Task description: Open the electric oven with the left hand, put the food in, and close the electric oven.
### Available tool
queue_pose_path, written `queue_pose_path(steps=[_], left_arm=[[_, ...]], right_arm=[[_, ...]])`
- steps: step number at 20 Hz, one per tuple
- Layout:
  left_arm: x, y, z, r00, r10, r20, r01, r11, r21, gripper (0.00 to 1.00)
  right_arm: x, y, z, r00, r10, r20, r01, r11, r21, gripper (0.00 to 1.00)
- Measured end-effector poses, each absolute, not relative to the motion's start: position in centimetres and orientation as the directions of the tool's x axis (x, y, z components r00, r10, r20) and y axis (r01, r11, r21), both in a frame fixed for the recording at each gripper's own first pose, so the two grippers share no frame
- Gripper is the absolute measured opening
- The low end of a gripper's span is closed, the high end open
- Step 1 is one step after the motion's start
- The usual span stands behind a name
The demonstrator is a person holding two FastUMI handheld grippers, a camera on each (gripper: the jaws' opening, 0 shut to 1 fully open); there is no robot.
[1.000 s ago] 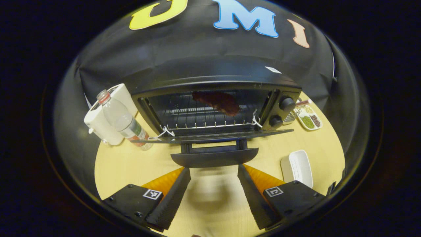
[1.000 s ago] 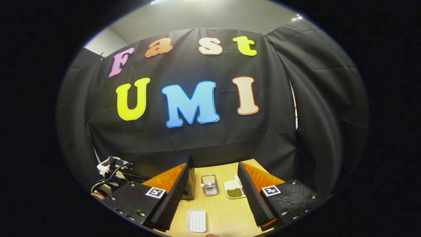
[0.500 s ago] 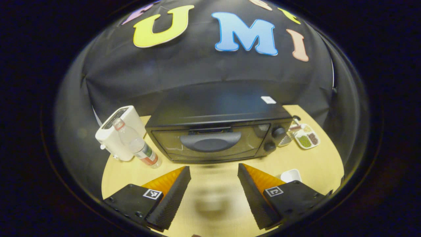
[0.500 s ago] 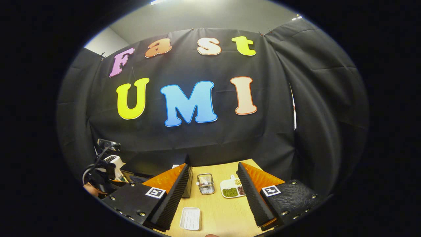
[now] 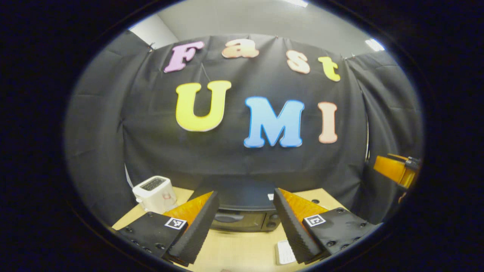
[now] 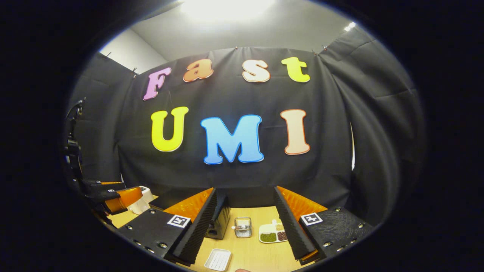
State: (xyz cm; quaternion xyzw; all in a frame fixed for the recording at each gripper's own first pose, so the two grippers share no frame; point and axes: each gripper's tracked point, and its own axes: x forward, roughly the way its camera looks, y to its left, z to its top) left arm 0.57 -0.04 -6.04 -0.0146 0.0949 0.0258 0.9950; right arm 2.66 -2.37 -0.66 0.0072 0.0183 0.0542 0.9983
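Left claw (image 5: 245,223) open, off closed oven (image 5: 242,215)

Left hand-held gripper (image 5: 245,226) and right hand-held gripper (image 6: 245,226), both with fingers spread apart and empty, raised above the counter (image 5: 242,251).

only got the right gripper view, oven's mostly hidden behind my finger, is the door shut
Observer: Yes. The left gripper view faces the oven head on, and its door is closed flat against the front.
Operator: left gripper got anything in it
Observer: No. The left gripper is open and holds nothing, back from the oven and not touching it.
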Motion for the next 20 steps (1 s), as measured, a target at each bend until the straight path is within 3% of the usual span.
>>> queue_pose_path(steps=[3,8,9,10,13,15,16,20], left_arm=[[-0.9,0.3,-2.3,0.995,0.028,-0.094,-0.028,1.000,0.003,1.00],[-2.5,1.9,0.3,0.999,-0.016,-0.050,0.017,1.000,0.011,1.00],[-2.7,2.2,0.3,0.998,-0.029,-0.049,0.029,1.000,-0.005,1.00],[-2.9,2.4,0.3,0.998,-0.040,-0.050,0.040,0.999,-0.015,0.91],[-3.8,3.9,0.4,0.997,-0.056,-0.058,0.055,0.998,-0.011,0.97],[-4.2,4.5,0.1,0.996,-0.066,-0.064,0.065,0.998,-0.016,0.97],[-4.3,4.9,-0.1,0.995,-0.069,-0.066,0.068,0.998,-0.018,0.92],[-5.1,6.7,-0.5,0.994,-0.070,-0.081,0.068,0.997,-0.022,0.92]], right_arm=[[1.5,-0.7,1.1,0.994,0.107,-0.015,-0.106,0.993,0.050,0.91],[-0.7,2.2,3.5,0.998,0.065,0.027,-0.066,0.997,0.039,0.90],[-1.1,2.6,3.5,0.998,0.057,0.030,-0.057,0.998,0.027,0.90],[-1.5,3.1,3.6,0.998,0.052,0.033,-0.053,0.998,0.021,0.91],[-2.4,4.6,3.5,0.999,0.042,0.032,-0.043,0.999,0.023,0.90],[-2.9,5.5,3.5,0.999,0.036,0.030,-0.037,0.999,0.026,0.90],[-3.2,5.7,3.5,0.999,0.031,0.028,-0.032,0.999,0.025,0.91],[-3.5,7.1,3.4,0.999,0.027,0.030,-0.028,0.999,0.020,0.91]])
